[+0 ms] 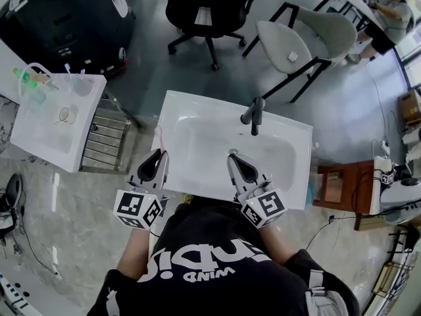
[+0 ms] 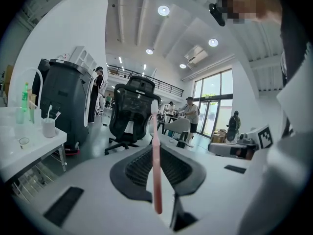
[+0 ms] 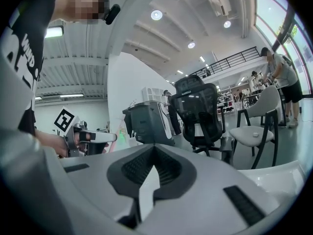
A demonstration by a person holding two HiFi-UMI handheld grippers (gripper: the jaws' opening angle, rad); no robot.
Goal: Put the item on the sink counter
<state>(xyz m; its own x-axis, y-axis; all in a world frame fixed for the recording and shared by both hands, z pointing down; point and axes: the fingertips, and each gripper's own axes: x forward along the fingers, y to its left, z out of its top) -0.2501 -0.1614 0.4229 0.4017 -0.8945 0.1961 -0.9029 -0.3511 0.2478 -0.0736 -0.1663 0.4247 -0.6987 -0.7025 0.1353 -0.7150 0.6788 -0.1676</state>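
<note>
The left gripper is clamped on a pink toothbrush, which stands upright at frame centre with its top end blurred. In the head view only a thin pink sliver shows, by the sink's left rim. The right gripper has its jaws together with nothing between them.

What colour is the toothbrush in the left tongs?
Pink: the toothbrush shows best in the left gripper view.

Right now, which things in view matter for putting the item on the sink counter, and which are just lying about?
Part of the job:
- pink toothbrush, clamped in the left gripper
- sink counter
- right gripper, shut and empty

Just lying about:
- faucet
- side table with cup and green bottle
- black office chair
- grey chair
</note>
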